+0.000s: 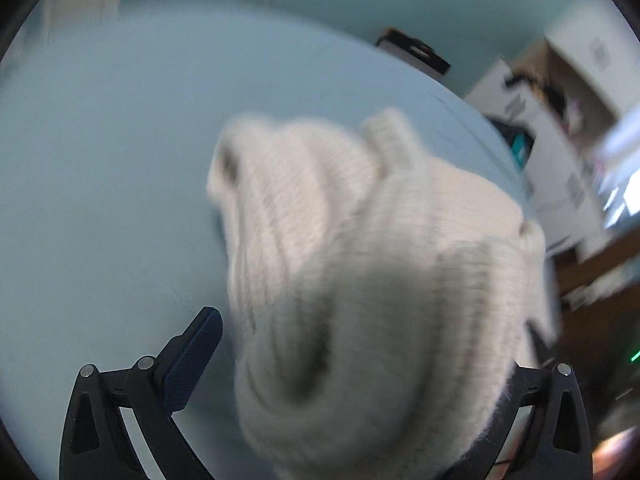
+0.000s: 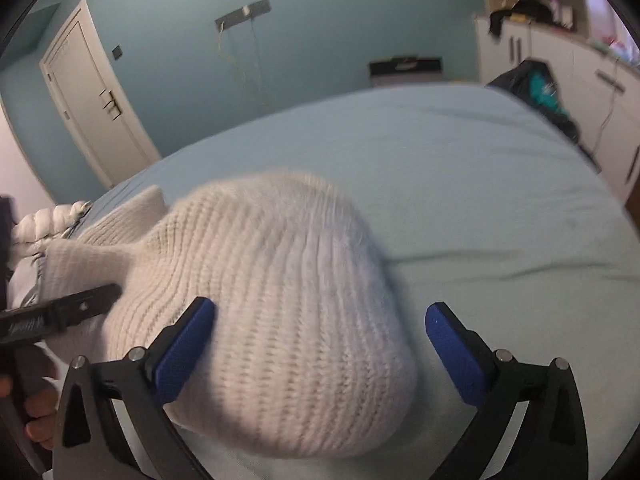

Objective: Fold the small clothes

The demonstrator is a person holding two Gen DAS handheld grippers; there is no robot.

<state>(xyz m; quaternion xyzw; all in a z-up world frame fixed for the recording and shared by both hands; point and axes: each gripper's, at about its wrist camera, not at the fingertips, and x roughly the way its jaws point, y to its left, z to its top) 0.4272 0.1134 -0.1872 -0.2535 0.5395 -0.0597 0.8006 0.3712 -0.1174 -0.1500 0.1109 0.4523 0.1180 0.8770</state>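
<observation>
A cream ribbed knit garment (image 2: pixel 280 288) lies bunched on a pale blue bed sheet (image 2: pixel 460 184). My right gripper (image 2: pixel 320 344) is open, its blue pads either side of the knit's rounded near end without clamping it. In the left wrist view the same knit (image 1: pixel 380 280) is blurred and fills the space between the fingers of my left gripper (image 1: pixel 360 360); the left finger (image 1: pixel 192 356) stands wide apart, and the right finger is hidden under the cloth. The left gripper's black finger (image 2: pixel 60 312) reaches into the knit's left side in the right wrist view.
A white padded item (image 2: pixel 52 220) lies at the bed's left edge. White cabinets (image 2: pixel 560 60) and a dark bag (image 2: pixel 536 88) stand at the right. A white door (image 2: pixel 88 92) is in the teal wall. A dark box (image 2: pixel 404 68) sits beyond the bed.
</observation>
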